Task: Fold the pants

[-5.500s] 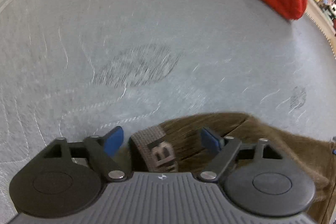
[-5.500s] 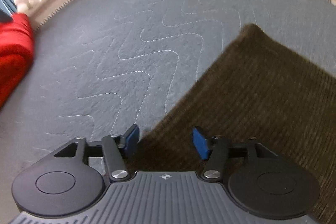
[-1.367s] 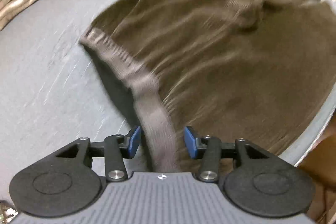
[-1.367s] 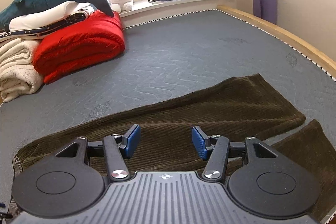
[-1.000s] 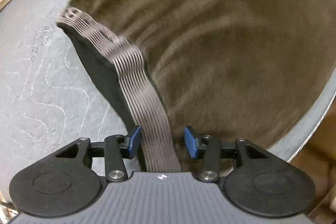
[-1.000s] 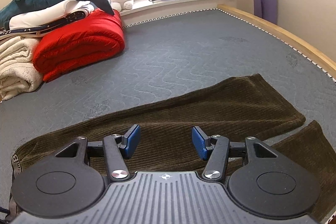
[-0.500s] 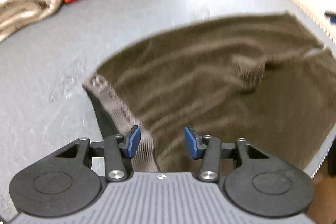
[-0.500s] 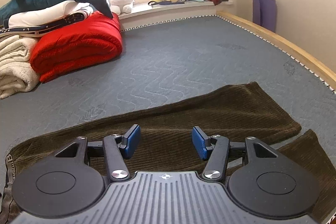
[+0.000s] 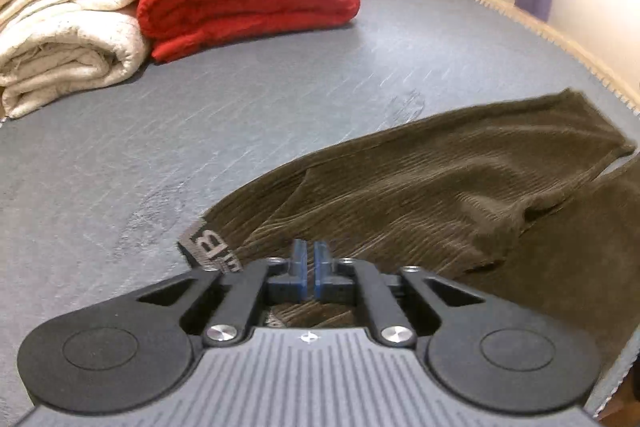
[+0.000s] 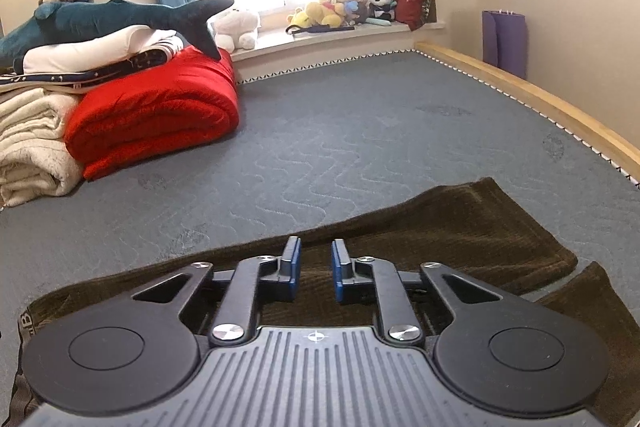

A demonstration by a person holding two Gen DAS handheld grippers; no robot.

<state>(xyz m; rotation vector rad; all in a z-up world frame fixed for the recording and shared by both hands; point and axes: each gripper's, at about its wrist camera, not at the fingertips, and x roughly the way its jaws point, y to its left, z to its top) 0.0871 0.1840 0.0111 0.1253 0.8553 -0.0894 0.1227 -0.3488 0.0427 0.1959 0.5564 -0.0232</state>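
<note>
Two grippers over brown pants on bed

Both grippers hover above dark brown corduroy pants point(image 9: 440, 187) spread flat on a grey quilted mattress point(image 10: 360, 147). The pants lie at the near edge of the bed, waistband point(image 9: 210, 247) to the left with a grey elastic band showing letters, legs running off to the right; one leg ends at a hem far right, the second leg lies nearer, partly split off from it. A small raised wrinkle sits mid-fabric in the left wrist view.

Left gripper point(image 9: 310, 253): jaws have just clenched fully, blue pads almost touching, nothing visibly pinched between them; waistband lies just left of the tips.

Right gripper point(image 10: 314, 255): jaws have just been closing, a narrow gap left, no cloth between them; the pads sit above the far edge of the pants, not pressing on fabric.

Far left on the mattress: a folded red quilt point(image 10: 156, 119), rolled cream blankets point(image 10: 32, 151) beside it, a plush shark point(image 10: 120, 17) on top of the stack. Stuffed toys point(image 10: 340, 5) line the windowsill. Wooden bed frame point(image 10: 540, 99) runs along the right.
</note>
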